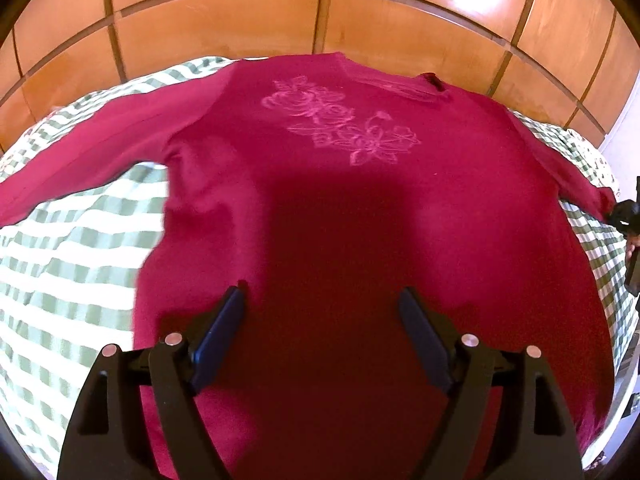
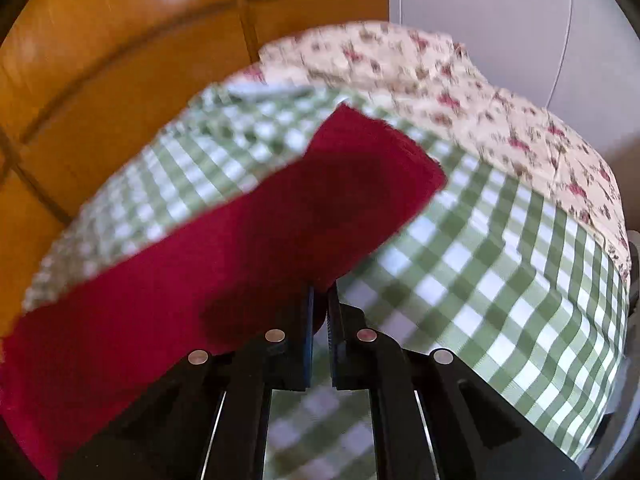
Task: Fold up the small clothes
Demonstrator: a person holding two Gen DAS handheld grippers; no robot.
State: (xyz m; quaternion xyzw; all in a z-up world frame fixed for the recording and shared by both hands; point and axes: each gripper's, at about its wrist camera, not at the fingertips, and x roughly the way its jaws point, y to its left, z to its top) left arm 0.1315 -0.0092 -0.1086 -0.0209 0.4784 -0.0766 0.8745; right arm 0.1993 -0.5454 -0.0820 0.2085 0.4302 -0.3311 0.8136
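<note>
No fold is yet made: the crimson long-sleeved floral-print top (image 1: 320, 184) is spread flat on the green-checked bed cover (image 1: 80, 248), its right sleeve (image 2: 280, 216) pinched in the closed right tongs (image 2: 320, 300), the left tongs (image 1: 320, 300) held wide and empty above it.

Green-and-white checked cloth (image 1: 80, 248) covering the work surface, lying in soft wrinkles; in the right wrist view the same checked cloth (image 2: 500, 280) extends to the near and right edges. Floral cloth (image 2: 460, 92), cream with small red flowers, lying at the far side of the checked cloth and overlapping its edge. Wooden panelling (image 1: 240, 20), orange-brown with dark grooves forming rectangular panels, behind the surface; a bright glare patch near its top right. White wall (image 2: 500, 8) beside the panelling, on the right.
</note>
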